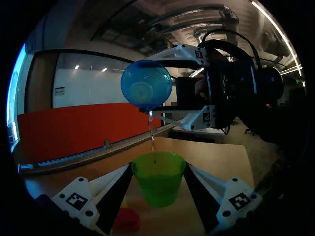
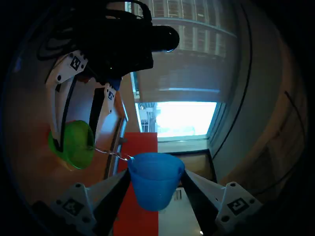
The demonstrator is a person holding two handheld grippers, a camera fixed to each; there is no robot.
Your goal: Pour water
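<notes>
In the left gripper view we see the left gripper [image 1: 158, 166] drawn in narrow around a translucent green cup [image 1: 159, 190], with one finger pressing on each side. The cup stands upright, its mouth open to the top. Above it hangs the right gripper [image 1: 151, 84], which clamps a translucent blue cup [image 1: 146, 78] between its two white fingers. That cup is tipped far over, so its round bottom faces us. A thin stream of water [image 1: 151, 131] falls from the lower edge of the blue cup into the green cup. The two cups are apart, with the stream between them.

Beneath lies a light wooden table [image 1: 224, 157]. We cannot tell whether the green cup rests on it or is held just above it. Near the bottom edge, beside one finger, sits a small red object [image 1: 128, 219], too blurred to name. Behind the table runs a red wall panel [image 1: 78, 128].

In the right gripper view the blue cup sits between that gripper's own fingers, both pressing on it. The stream arcs from its rim to the green cup, and a bright window [image 2: 181, 118] lies behind.
</notes>
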